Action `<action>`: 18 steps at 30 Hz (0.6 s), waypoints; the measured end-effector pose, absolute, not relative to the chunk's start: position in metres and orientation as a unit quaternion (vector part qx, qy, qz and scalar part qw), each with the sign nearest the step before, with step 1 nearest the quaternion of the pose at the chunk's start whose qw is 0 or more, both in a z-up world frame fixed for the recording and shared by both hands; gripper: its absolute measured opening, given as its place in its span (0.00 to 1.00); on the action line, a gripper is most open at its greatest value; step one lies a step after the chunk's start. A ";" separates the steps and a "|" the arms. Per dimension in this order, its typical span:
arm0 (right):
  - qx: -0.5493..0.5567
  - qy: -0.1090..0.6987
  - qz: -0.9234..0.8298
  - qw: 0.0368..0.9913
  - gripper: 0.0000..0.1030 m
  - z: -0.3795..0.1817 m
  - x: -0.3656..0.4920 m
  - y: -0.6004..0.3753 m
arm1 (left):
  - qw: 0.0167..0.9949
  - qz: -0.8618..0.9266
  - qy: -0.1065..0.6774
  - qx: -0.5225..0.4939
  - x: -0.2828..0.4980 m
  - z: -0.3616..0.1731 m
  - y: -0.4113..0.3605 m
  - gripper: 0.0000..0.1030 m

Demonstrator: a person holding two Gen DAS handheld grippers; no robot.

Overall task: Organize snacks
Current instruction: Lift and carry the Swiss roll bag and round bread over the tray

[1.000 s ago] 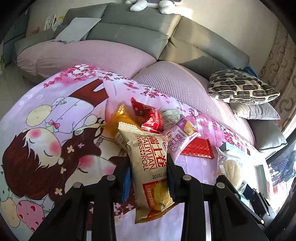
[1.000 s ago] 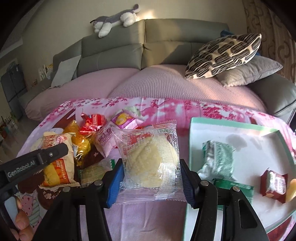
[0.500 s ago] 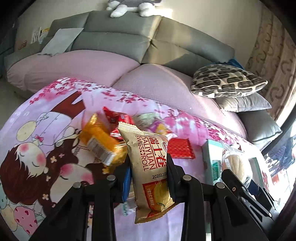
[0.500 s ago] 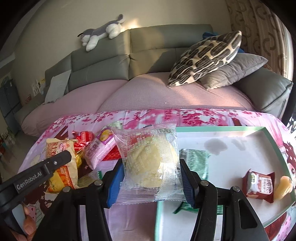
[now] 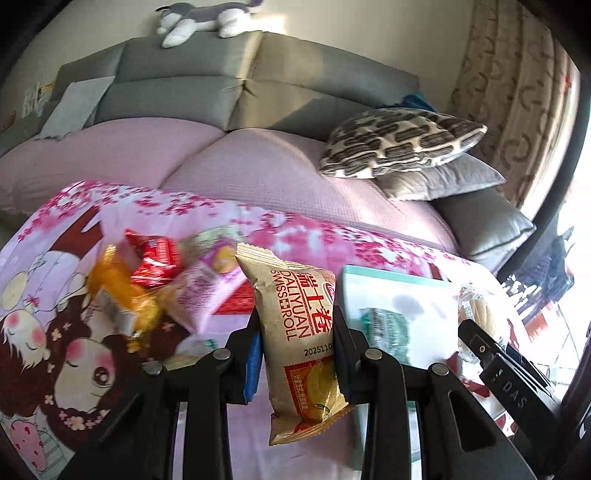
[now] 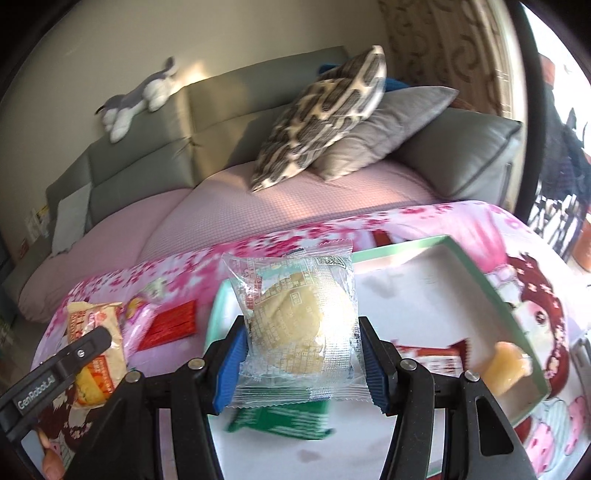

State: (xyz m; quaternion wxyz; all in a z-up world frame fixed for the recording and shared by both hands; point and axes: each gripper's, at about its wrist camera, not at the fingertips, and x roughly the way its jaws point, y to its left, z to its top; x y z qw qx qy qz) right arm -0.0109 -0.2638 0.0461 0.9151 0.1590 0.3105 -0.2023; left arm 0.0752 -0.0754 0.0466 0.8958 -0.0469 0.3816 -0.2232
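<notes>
My left gripper (image 5: 295, 343) is shut on a tan Swiss roll packet (image 5: 299, 332) and holds it above the table by the left edge of the white green-rimmed tray (image 5: 391, 288). My right gripper (image 6: 301, 354) is shut on a clear-wrapped round bun (image 6: 295, 317) and holds it over the tray (image 6: 461, 273). In the tray lie a green packet (image 6: 280, 421), a red packet (image 6: 428, 350) and a yellow jelly (image 6: 504, 365). A pile of snacks (image 5: 155, 280) lies on the table at left.
The table wears a pink cartoon cloth (image 5: 74, 354). A red flat packet (image 6: 170, 325) lies left of the tray. Behind is a grey sofa (image 5: 258, 92) with pink covers, a patterned cushion (image 5: 399, 144) and a plush toy (image 5: 207, 18).
Both grippers have moved to the right with their packets. The right one now hangs over the tray; the left one has come up to the tray's left edge.
</notes>
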 end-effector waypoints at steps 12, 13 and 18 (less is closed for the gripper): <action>0.187 0.291 -0.254 0.903 0.58 0.052 -0.046 -0.320 | 0.889 -0.277 0.365 -0.008 0.053 0.055 -0.136 0.33; 0.190 0.290 -0.257 0.902 0.58 0.053 -0.049 -0.323 | 0.888 -0.280 0.364 -0.003 0.051 0.056 -0.140 0.33; 0.202 0.283 -0.269 0.898 0.58 0.052 -0.058 -0.338 | 0.882 -0.301 0.362 0.027 0.040 0.054 -0.164 0.33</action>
